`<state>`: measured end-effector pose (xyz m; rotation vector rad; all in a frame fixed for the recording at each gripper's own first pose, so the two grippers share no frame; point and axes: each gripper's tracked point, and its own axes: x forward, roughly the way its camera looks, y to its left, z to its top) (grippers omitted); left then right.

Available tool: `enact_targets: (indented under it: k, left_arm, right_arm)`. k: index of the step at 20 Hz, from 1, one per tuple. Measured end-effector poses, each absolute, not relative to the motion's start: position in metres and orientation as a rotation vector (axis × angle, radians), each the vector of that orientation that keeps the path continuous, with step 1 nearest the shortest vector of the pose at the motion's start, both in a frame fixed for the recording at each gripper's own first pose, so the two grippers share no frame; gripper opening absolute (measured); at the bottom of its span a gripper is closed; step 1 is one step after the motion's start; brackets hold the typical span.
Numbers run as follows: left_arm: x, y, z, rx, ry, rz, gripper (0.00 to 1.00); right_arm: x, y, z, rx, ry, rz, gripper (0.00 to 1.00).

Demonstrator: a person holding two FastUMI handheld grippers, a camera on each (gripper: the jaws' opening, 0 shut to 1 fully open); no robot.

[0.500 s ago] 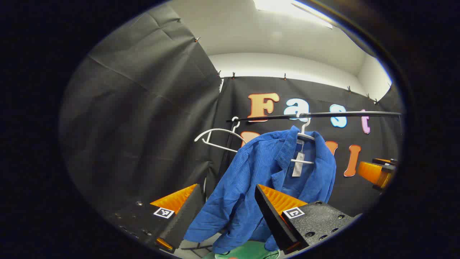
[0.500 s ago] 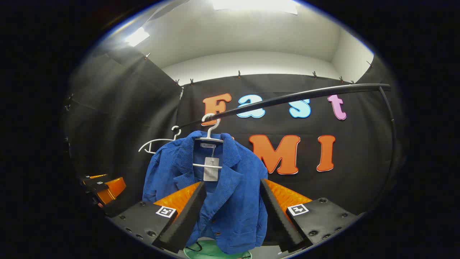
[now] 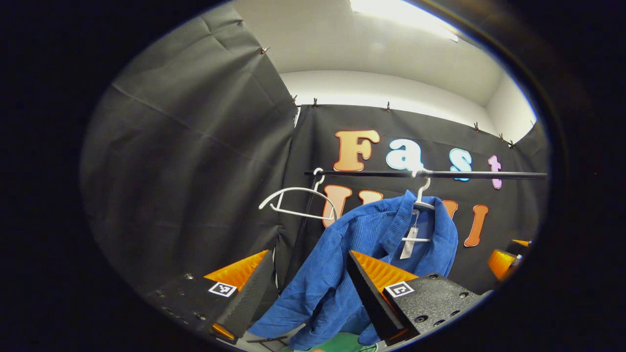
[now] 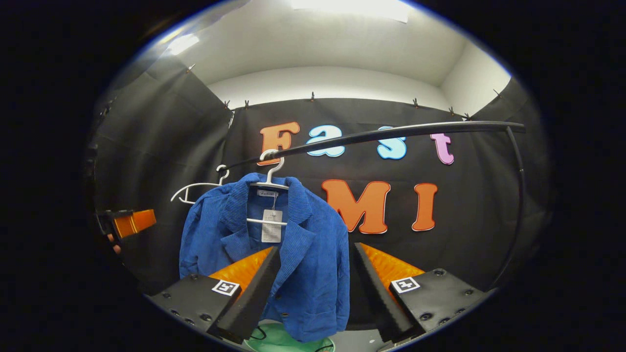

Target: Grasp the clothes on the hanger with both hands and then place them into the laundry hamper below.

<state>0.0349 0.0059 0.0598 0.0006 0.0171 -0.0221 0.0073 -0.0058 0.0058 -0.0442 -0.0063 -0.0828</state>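
Clothes here means one blue corduroy jacket (image 4: 274,254), hung on a white hanger (image 4: 270,185) whose hook rides the black rail (image 4: 391,132); a paper tag (image 4: 270,226) dangles inside the collar. It looks soft and fairly light, likely to sag and slide off the hanger once pulled, so the shoulders or the front panels just below the collar seem the best places to pinch, one side per hand. A second white hanger (image 3: 298,203) hangs bare on the same rail, beside the jacket. Below the hem a green rim shows, probably the laundry hamper (image 4: 279,340), though little of it can be made out. In the right gripper view the right gripper (image 4: 315,286) has its fingers spread wide, apart from the cloth and gripping nothing, aimed at the jacket's front. In the left gripper view the left gripper (image 3: 305,288) is likewise spread and empty, facing the near sleeve and shoulder. Neither touches the fabric yet.
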Motion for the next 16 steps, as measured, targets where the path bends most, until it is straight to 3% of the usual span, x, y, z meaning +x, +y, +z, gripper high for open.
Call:
enact_targets:
  k: [5, 11, 12, 16]
  left_arm:
    - [0.03, -0.009, 0.073, -0.006, -0.008, -0.014, 0.92]
    - [0.002, -0.033, 0.033, 0.034, 0.017, 0.063, 0.95]
    - [-0.002, -0.037, 0.026, 0.034, 0.025, 0.061, 0.92]
    - [-0.01, -0.046, 0.014, 0.036, 0.038, 0.064, 0.95]
  right_arm:
    - [0.02, -0.01, 0.008, -0.001, -0.028, -0.04, 0.94]
    - [0.041, -0.024, -0.018, 0.095, 0.018, 0.082, 0.98]
    - [0.044, -0.023, -0.023, 0.105, 0.021, 0.098, 0.97]
    - [0.058, -0.018, -0.028, 0.106, 0.012, 0.134, 0.94]
